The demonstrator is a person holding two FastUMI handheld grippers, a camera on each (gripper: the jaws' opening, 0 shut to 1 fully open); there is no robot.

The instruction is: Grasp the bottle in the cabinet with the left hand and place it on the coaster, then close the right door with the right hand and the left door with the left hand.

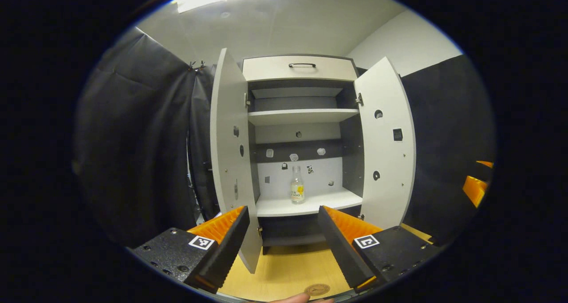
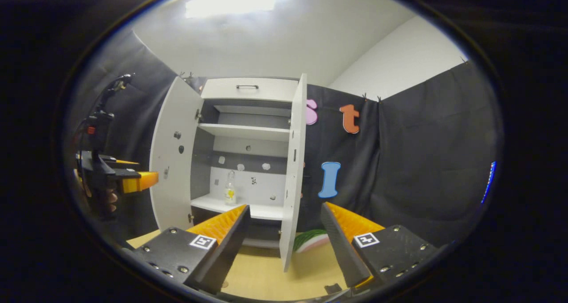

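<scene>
On the lower shelf (image 1: 306, 204) of the open cabinet (image 1: 301, 68), the bottle (image 1: 297, 185) stands upright, its long axis vertical and its cap pointing up, close to the back panel and roughly midway between the side walls; in the right gripper view the same bottle (image 2: 230, 188) appears toward the left of that shelf. Both doors stand swung outward: the left door (image 1: 230, 152) and the right door (image 1: 387, 139) flank the opening, the right door (image 2: 293, 161) being seen nearly edge-on from the right gripper view. The left gripper (image 1: 283, 232) is held level in front of the cabinet, aimed at the shelf, fingers spread wide with nothing between them, well apart from the bottle. The right gripper (image 2: 284, 232) likewise points forward toward the right door's edge, fingers spread and empty. In the right gripper view the left gripper (image 2: 133, 181) shows at the far left, held by a hand (image 2: 108, 201), pointing toward the left door. A round coaster (image 1: 317, 289) lies on the wooden table (image 1: 288, 272) just below the left gripper. A watermelon-patterned object (image 2: 310, 240) lies on the table beside the right door.
</scene>
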